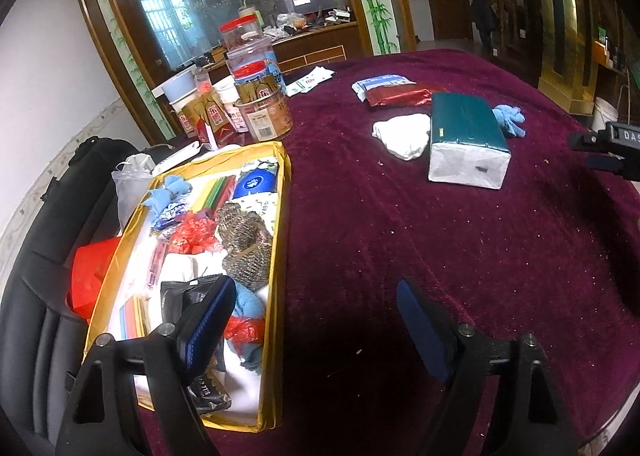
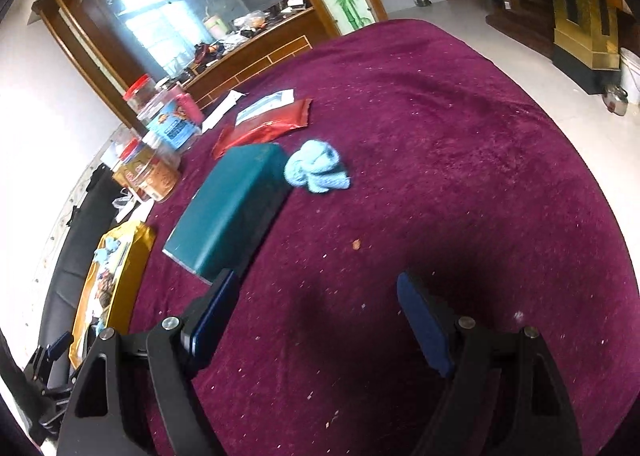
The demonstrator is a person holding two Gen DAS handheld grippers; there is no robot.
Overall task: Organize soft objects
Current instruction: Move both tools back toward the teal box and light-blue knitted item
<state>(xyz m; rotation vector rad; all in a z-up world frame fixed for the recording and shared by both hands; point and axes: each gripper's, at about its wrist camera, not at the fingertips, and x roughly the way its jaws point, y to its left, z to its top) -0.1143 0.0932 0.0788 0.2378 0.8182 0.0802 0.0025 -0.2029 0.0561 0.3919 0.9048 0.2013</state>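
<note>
Both my grippers wide, empty: left gripper (image 1: 316,320), right gripper (image 2: 316,320). Blue sock (image 2: 317,166) at centre of right view, touching teal pack (image 2: 232,208). Looks light, limp, squashy (no slip risk). I judge: pinch bundle across thick middle. Box (image 1: 280,192) lower left of left view.

A table under a dark red plush cloth (image 1: 460,240), speckled with crumbs, fills both views. At the lower left of the left wrist view a yellow-rimmed box (image 1: 280,216) full of small items rests on it. Above it stand clear plastic jars (image 1: 264,112). Toward the upper right lie a teal tissue pack (image 1: 468,136), a white cloth (image 1: 404,134) touching it, a light blue knitted bundle (image 1: 509,119), and a red foil packet (image 1: 400,94).
</note>
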